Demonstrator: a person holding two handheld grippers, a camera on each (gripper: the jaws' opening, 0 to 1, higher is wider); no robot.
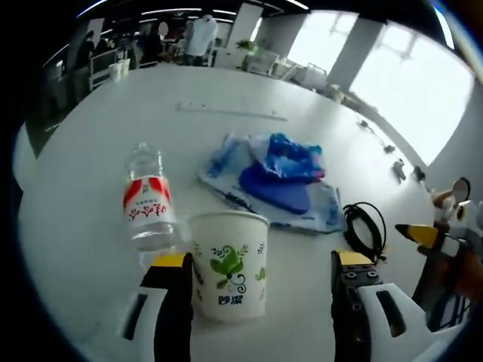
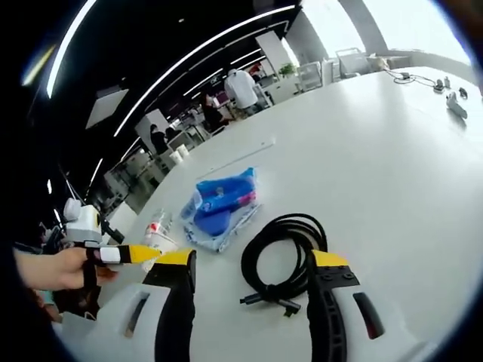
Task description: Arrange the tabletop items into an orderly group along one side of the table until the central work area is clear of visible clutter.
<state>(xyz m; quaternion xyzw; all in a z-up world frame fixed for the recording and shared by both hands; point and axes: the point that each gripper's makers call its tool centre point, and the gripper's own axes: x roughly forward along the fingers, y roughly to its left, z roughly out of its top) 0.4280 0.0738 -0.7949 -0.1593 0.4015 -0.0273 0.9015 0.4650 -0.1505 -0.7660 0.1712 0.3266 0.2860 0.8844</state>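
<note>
Two grippers, both with jaws spread, nothing held. Left gripper [image 1: 260, 283] straddles paper cup [image 1: 229, 264], cup touching its left jaw, wide gap on other side; lopsided closing may tip cup. Water bottle [image 1: 149, 204] lies touching cup, may roll if bumped. Beyond cup: blue bags [image 1: 275, 177]. Right gripper [image 2: 249, 283] straddles coiled black cable [image 2: 283, 253] beside cup; coil may unwind
</note>
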